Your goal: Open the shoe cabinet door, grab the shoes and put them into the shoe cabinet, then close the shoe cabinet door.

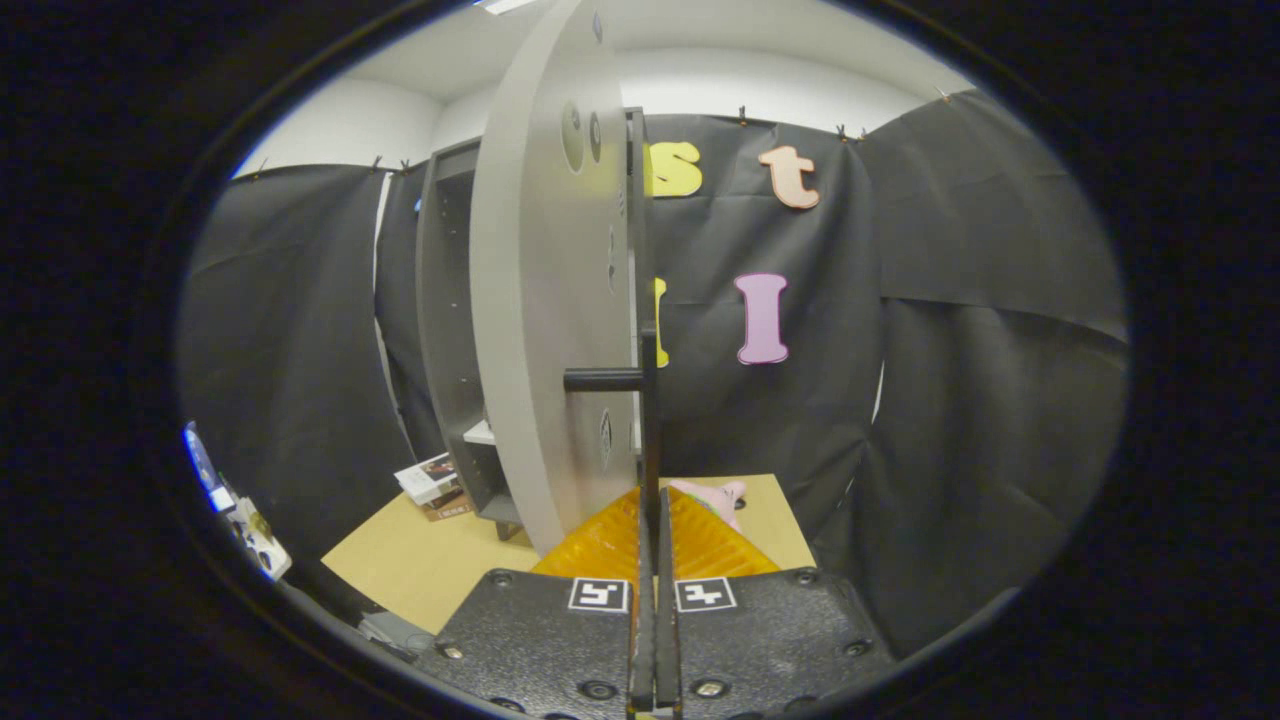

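Observation:
The grey cabinet door (540, 330) stands swung out toward me, seen almost edge-on. Its thin black handle bar (650, 300) runs upright along the door, held off it by a short black post (600, 380). My gripper (656, 505) is shut on the lower end of that bar, with the orange ribbed fingers (610, 545) pressed against it from both sides. Behind the door the dark cabinet body (450, 320) shows an open interior with a pale shelf (480, 433). A pink shoe (718, 497) lies on the table just beyond the fingers, to their right.
The tan table (430, 560) carries the cabinet; a small stack of booklets (435, 480) lies by the cabinet's left foot. Some small items (250, 525) sit off the table's left side. Black cloth walls close in all around.

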### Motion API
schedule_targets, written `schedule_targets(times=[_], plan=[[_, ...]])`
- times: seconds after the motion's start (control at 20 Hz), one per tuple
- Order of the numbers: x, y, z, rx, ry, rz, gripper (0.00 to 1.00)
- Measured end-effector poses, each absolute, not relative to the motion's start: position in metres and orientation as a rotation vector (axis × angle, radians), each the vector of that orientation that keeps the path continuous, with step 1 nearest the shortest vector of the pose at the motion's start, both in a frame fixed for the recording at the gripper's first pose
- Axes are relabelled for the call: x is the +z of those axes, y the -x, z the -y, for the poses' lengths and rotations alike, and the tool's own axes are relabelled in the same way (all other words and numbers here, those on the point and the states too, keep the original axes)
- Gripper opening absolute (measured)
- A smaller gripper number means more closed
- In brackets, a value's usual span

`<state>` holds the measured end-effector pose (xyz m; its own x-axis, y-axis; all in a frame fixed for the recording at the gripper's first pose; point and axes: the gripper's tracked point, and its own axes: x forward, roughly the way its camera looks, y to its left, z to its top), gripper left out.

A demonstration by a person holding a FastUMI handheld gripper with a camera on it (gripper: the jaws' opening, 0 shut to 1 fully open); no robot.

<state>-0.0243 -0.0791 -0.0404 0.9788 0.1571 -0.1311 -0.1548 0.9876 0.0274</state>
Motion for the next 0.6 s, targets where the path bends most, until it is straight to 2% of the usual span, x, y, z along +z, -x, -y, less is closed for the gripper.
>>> schedule_targets(times=[0.2, 0.3, 0.45, 0.55, 0.6], plan=[[-0.039, 0.044, 0.089, 0.107, 0.006, -0.125, 0.04], [-0.033, 0.053, 0.097, 0.068, 0.038, -0.099, 0.15], [-0.036, 0.076, 0.1, 0.05, 0.053, -0.099, 0.5], [-0.046, 0.091, 0.092, 0.065, 0.014, -0.121, 0.61], [-0.054, 0.096, 0.085, 0.077, -0.005, -0.135, 0.64]])
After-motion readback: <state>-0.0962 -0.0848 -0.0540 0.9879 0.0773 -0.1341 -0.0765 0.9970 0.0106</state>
